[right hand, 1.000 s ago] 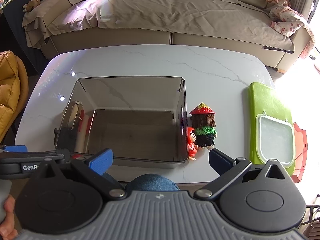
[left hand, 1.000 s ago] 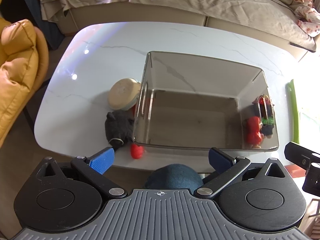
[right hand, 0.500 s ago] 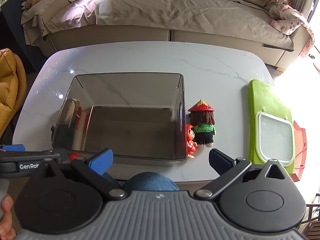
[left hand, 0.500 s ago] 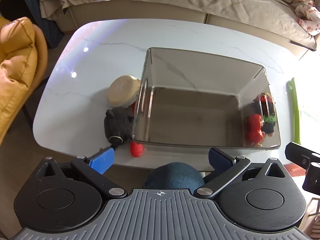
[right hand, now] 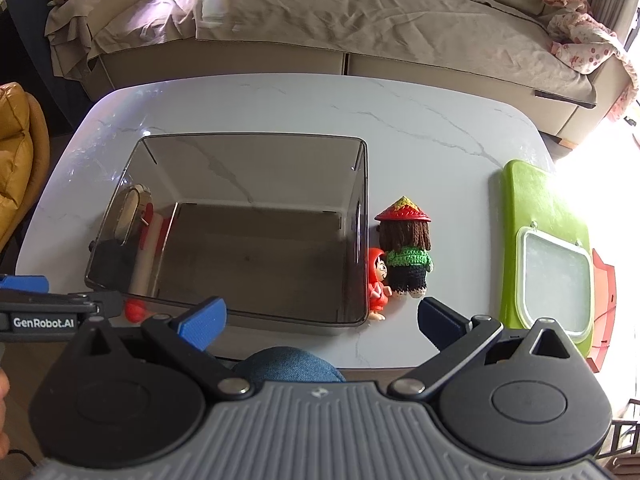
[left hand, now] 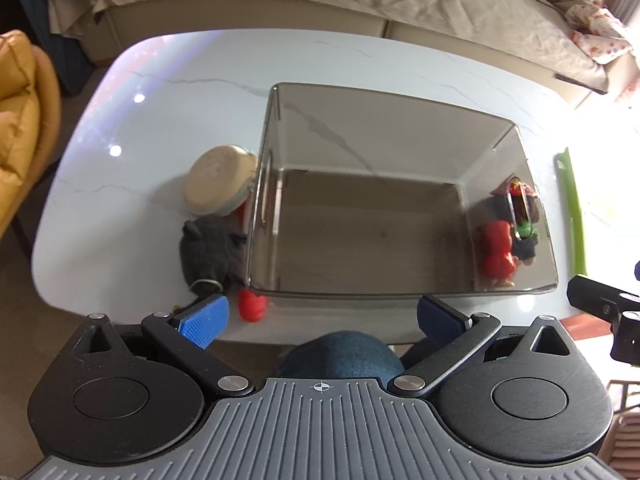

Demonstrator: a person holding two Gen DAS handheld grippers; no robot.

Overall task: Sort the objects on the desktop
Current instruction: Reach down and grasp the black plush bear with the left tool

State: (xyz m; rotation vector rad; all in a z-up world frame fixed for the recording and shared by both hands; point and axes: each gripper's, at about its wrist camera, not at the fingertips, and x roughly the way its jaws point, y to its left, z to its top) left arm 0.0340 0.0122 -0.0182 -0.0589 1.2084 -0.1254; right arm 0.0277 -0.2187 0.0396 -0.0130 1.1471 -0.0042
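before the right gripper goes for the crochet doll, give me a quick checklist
1. Right gripper open: ok.
2. Left gripper open, holds nothing: ok.
3. Crochet doll upright beside the bin, outside it: ok.
4. Room around the doll: not ok, small red figure stands right against it.
5. Smoked clear bin has nothing inside: ok.
6. Green lid clear of the path: ok.

Both wrist views look down across the table's (right hand: 420, 128) near edge toward the sofa (right hand: 360, 20), sharing the smoky bin (left hand: 392, 208).
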